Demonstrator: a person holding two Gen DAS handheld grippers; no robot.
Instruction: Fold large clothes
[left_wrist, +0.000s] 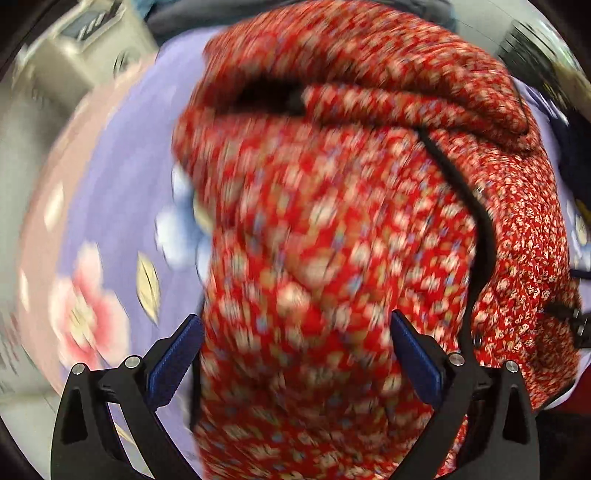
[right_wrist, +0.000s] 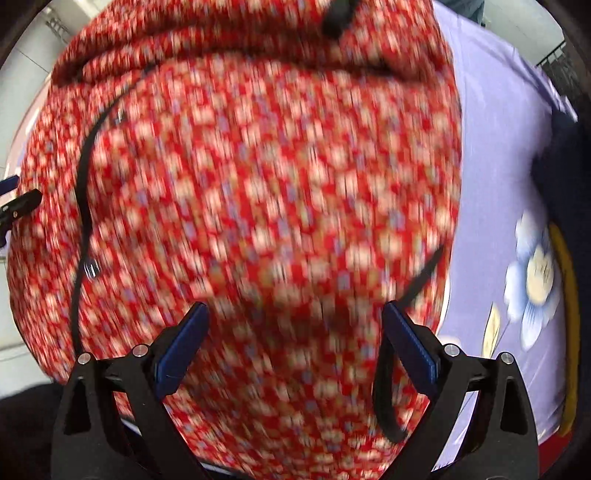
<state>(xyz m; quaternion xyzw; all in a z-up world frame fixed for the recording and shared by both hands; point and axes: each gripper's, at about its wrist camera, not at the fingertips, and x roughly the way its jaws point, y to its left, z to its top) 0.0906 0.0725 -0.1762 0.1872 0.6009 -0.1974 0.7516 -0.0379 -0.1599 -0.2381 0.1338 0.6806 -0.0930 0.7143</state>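
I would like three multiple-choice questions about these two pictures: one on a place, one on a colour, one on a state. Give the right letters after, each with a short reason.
1. What does the garment lie on?
A. a lilac flowered sheet
B. a bare wooden floor
C. a green mat

2. What is the main colour of the garment?
A. plain black
B. red with small pale flowers
C. yellow stripes

3. How do the left tongs and right tongs stand?
A. both open
B. both shut on the strap
C. one open, one shut

Answers:
1 A, the sheet shows beside the cloth.
2 B, the print fills both views.
3 A, the blue pads stand wide apart in each view.
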